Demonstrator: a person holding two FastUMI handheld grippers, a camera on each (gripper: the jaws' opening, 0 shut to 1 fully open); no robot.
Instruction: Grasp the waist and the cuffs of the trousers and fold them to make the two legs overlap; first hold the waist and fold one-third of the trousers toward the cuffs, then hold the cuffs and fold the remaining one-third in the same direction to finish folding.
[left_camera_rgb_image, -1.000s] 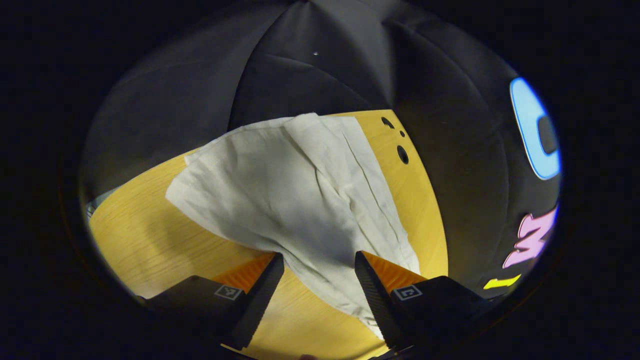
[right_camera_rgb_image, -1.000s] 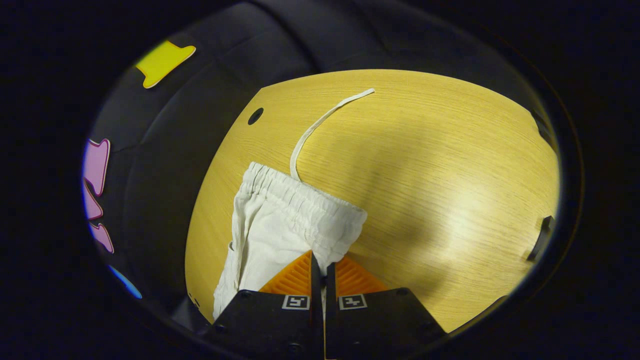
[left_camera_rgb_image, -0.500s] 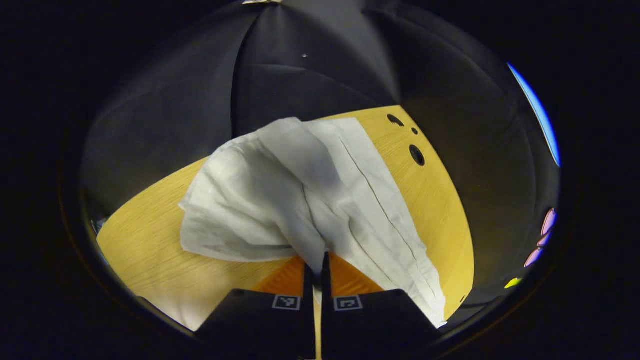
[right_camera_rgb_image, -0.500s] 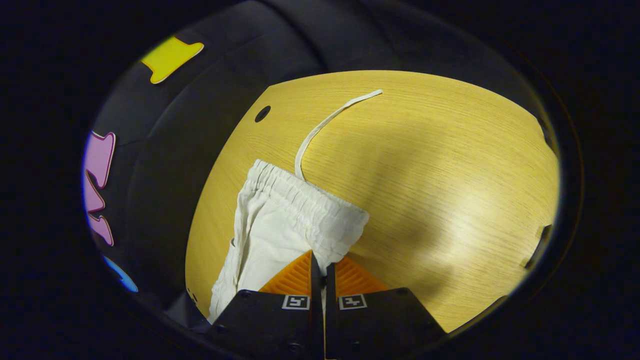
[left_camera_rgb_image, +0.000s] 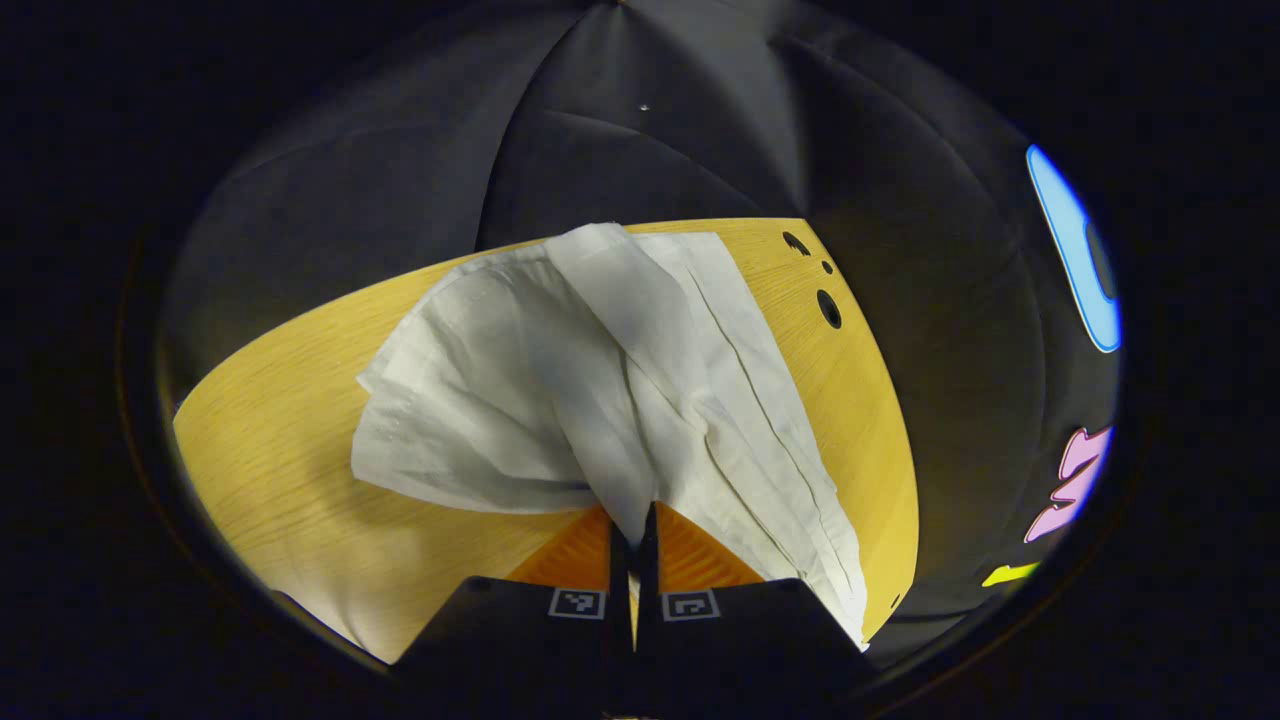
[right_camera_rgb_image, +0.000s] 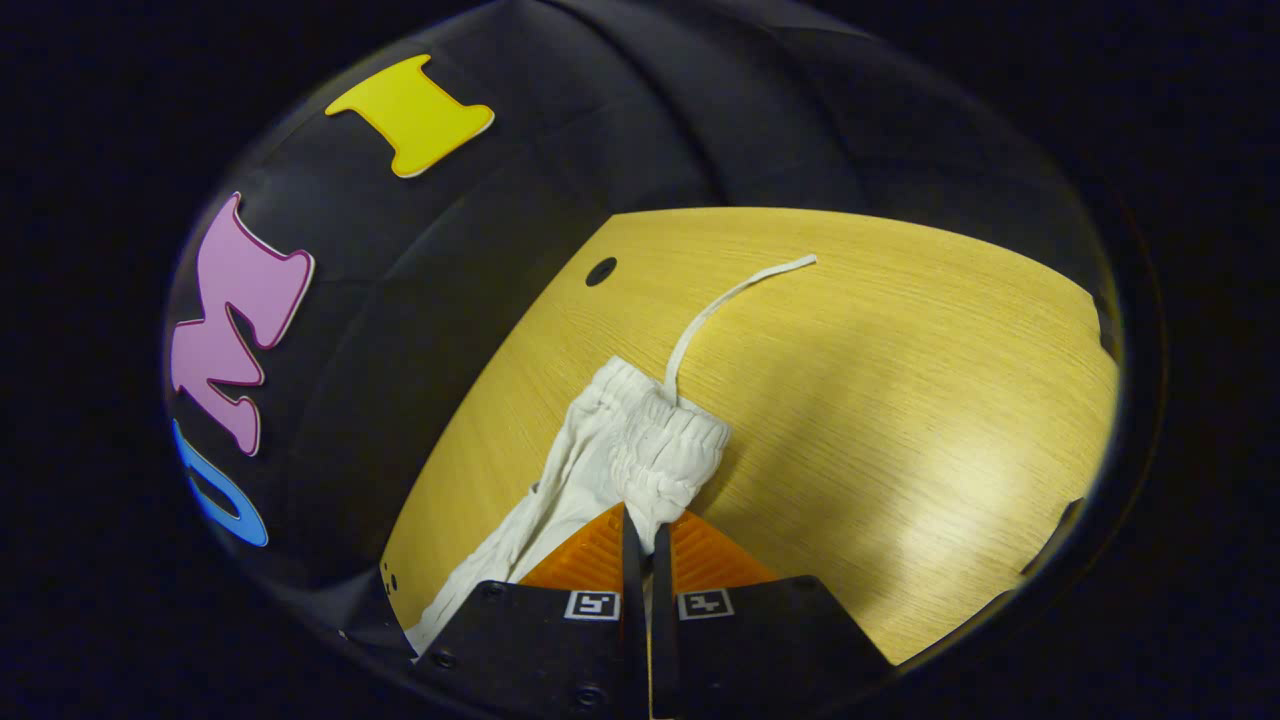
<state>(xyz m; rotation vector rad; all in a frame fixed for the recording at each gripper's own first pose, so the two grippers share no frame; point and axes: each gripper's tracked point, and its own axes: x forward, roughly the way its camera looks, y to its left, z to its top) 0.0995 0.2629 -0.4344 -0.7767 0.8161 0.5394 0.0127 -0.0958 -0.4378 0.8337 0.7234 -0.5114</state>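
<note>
White trousers lie on a yellow wooden table. In the left gripper view the trouser legs (left_camera_rgb_image: 600, 380) fan out ahead, creased and bunched toward my left gripper (left_camera_rgb_image: 632, 530), which is shut on the cloth at the cuff end. In the right gripper view the elastic waistband (right_camera_rgb_image: 655, 440) is gathered and lifted, with my right gripper (right_camera_rgb_image: 638, 535) shut on the waist edge. A white drawstring (right_camera_rgb_image: 725, 300) trails from the waistband across the table.
The wooden table (right_camera_rgb_image: 900, 380) spreads to the right of the waist, with a round hole (right_camera_rgb_image: 601, 271) near its far left corner. Several dark holes (left_camera_rgb_image: 829, 308) mark the table near the legs. Black booth cloth surrounds the table edges.
My left gripper went from open around the cuff cloth to shut on it, bunching the legs. My right gripper has risen, pulling the waistband up and narrower.
</note>
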